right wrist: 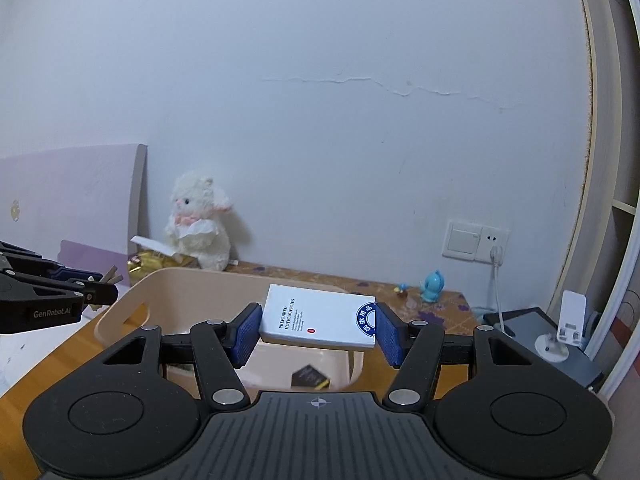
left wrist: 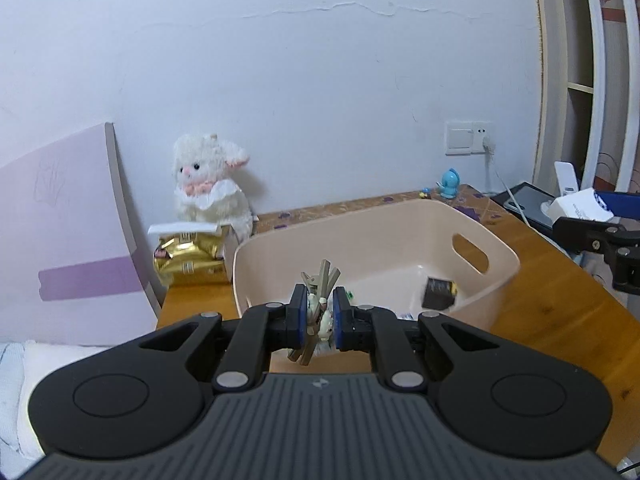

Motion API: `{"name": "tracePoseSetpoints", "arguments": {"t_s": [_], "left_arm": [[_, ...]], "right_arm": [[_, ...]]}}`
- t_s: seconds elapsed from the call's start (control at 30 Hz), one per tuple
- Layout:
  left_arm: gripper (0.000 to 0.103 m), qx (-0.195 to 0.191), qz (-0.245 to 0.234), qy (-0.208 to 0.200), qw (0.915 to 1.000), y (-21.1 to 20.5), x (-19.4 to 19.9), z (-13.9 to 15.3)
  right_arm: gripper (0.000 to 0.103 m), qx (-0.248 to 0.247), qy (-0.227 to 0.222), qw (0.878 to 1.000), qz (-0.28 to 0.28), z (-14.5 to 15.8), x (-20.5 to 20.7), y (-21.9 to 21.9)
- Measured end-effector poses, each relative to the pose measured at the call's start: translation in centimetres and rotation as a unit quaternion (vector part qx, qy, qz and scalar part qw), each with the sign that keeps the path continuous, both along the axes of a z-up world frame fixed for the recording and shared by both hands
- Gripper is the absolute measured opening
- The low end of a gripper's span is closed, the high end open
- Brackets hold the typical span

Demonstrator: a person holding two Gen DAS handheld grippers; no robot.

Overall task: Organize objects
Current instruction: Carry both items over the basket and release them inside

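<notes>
White plush lamb (left wrist: 210, 178) sits against the back wall at the tabletop's (left wrist: 560, 304) far left corner, with a gold foil packet (left wrist: 190, 260) just in front of it and touching the outside of the bin's left wall. A blue toy figure (left wrist: 450, 184) stands near the wall socket (left wrist: 468, 136), well apart from the bin. A dark tablet (right wrist: 532, 320) lies off to the right with a white stand (right wrist: 570, 320) on it. Nothing blocks the space above the bin.

The beige plastic bin (left wrist: 460, 224) sits mid-tabletop with a slot handle in its side wall. A dark packet (left wrist: 438, 292) lies on its floor; other small bits near the front wall are too hidden to tell.

Your left tongs (left wrist: 320, 312) are pinched nearly closed on a bundle of tan sticks with a pale charm (left wrist: 320, 304), held over the bin's near rim; the sticks' long axis runs upright, fanning away from you.

Your right tongs (right wrist: 316, 330) stand about half open, clamping a white box (right wrist: 316, 318) by its short ends above the bin; it lies flat, long axis across the tongs, blue seal at the right end.
</notes>
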State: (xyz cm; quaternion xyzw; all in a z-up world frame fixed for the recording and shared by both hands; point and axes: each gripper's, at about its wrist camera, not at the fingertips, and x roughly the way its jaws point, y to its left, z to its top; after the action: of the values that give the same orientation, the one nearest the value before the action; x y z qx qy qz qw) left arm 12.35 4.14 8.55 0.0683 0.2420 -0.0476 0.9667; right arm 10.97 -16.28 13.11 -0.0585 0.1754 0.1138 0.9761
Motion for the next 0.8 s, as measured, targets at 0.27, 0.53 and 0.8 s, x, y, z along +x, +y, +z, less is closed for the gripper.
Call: {"name": "tracePoseSetpoints", "arguments": {"t_s": [0.27,0.53,0.8], "left_arm": [[0.014,0.002,0.011,0.028,0.9995,-0.7,6.3,-0.8],[0.014,0.028,0.031,0.093,0.9948,-1.8,13.0,-4.6],[0.014,0.06,0.016,0.171,0.9832,-2.4,16.5,-8.1]], "right_arm": [[0.058,0.001,0.023,1.0,-0.008,-1.4,6.1,1.3],[0.058,-0.024,0.08,0.996,-0.012,-4.6,11.9,2.7],[0.058,-0.074,0.166,0.983,0.007,-8.4,15.0,4.5]]}}
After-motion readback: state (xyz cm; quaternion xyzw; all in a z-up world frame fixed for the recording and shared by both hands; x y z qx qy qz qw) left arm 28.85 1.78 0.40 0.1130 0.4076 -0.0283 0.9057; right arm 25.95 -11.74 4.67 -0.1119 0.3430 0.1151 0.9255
